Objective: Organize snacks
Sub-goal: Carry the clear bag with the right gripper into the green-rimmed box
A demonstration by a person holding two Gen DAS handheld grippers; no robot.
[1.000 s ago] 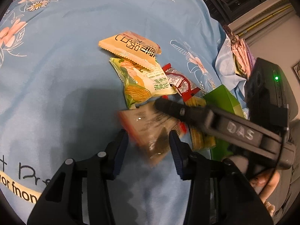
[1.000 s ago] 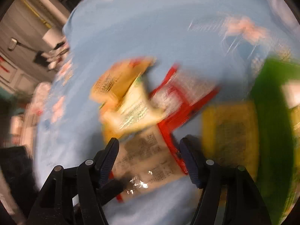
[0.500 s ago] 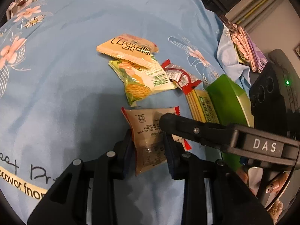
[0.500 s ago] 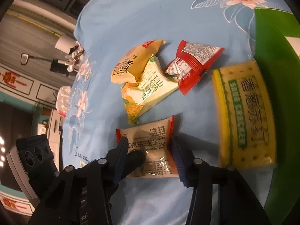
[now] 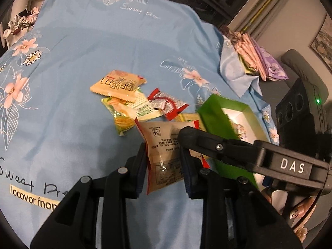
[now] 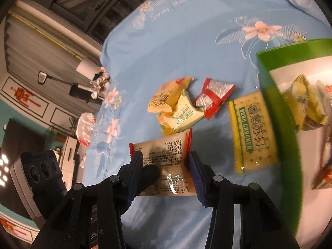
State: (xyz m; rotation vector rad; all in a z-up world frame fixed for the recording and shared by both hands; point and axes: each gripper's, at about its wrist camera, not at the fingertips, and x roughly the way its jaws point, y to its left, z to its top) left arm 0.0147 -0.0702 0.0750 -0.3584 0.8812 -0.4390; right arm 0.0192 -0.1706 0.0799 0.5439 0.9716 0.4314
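Green box (image 6: 276,112) holds crumpled snack packets (image 6: 307,105); both grippers, left (image 5: 164,161) and right (image 6: 166,172), clamp beige packet (image 6: 166,155).

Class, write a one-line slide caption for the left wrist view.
Both tongs grip one beige snack packet beside the green box.

Matt, soft light-blue floral cotton bed sheet (image 5: 87,66). Glossy, crinkled beige-and-red plastic-film snack packet (image 5: 164,151), glinting at its clear end. Shiny yellow foil cracker wrapper (image 6: 252,132). Smooth green cardboard box (image 6: 276,112), white inside. Matt black plastic tongs (image 5: 164,166), ribbed blue pads (image 6: 196,176).
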